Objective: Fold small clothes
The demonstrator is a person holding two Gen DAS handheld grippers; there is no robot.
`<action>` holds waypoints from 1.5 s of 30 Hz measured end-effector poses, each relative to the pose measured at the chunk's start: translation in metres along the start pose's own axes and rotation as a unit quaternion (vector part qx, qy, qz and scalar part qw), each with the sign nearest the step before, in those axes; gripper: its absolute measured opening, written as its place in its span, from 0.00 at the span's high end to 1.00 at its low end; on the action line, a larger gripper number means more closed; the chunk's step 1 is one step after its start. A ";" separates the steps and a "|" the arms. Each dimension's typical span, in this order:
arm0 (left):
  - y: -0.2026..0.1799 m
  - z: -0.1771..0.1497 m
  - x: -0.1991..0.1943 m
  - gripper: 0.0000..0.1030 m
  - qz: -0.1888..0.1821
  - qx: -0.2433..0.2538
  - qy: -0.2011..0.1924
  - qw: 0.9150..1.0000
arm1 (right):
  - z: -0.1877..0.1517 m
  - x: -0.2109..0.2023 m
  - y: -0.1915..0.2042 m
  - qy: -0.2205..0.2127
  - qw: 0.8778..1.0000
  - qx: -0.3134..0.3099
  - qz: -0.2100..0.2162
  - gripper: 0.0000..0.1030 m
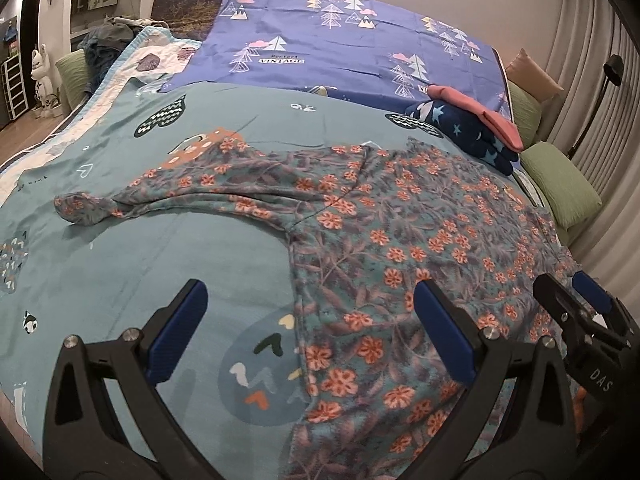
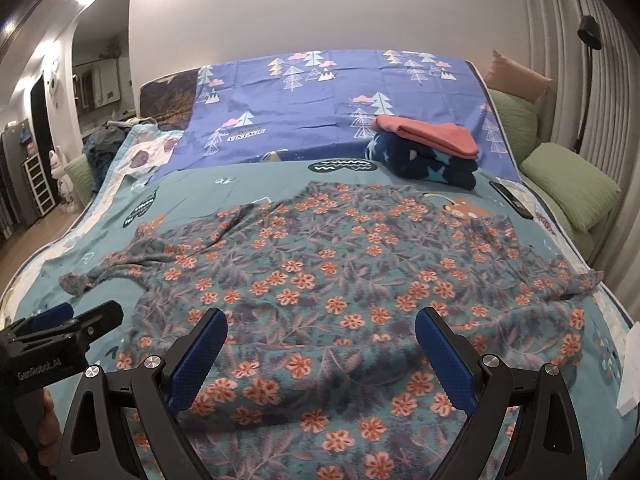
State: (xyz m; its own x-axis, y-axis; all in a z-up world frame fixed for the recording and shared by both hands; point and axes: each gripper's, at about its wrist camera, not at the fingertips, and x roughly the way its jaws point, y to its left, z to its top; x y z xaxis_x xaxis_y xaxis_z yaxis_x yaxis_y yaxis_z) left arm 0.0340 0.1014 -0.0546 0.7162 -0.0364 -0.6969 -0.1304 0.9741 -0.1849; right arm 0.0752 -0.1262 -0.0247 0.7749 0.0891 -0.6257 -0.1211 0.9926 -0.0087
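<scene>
home bedroom | bed sheet (image 1: 120,248) | green pillows (image 2: 572,184) | folded clothes (image 2: 428,152)

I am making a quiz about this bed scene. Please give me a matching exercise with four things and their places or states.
Things:
1. floral garment
2. pink folded cloth
3. navy star-print cloth
4. left claw

Places or states:
A. folded, under the pink one
B. spread flat on the teal bedcover
C. open, over the garment's left edge
D. on top of the stack

Pairs: 1-B, 2-D, 3-A, 4-C
</scene>
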 end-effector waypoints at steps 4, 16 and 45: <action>0.003 0.001 0.006 0.01 0.000 -0.003 0.009 1.000 | 0.000 0.004 0.001 0.006 1.000 0.001 0.001 0.06; 0.078 0.021 0.028 0.01 -0.038 -0.114 0.025 0.992 | 0.003 0.016 0.001 0.017 1.000 -0.001 0.002 0.06; 0.199 0.154 0.046 0.96 -0.017 -0.250 -0.081 0.965 | 0.003 0.033 -0.020 0.020 0.999 0.029 -0.004 0.06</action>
State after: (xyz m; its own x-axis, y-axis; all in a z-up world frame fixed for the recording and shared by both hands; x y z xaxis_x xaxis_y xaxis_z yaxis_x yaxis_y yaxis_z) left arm 0.1468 0.3276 -0.0164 0.8186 0.0097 -0.5743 -0.3910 0.7418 -0.5448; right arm 0.1052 -0.1429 -0.0428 0.7495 0.0793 -0.6572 -0.0784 0.9964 0.0309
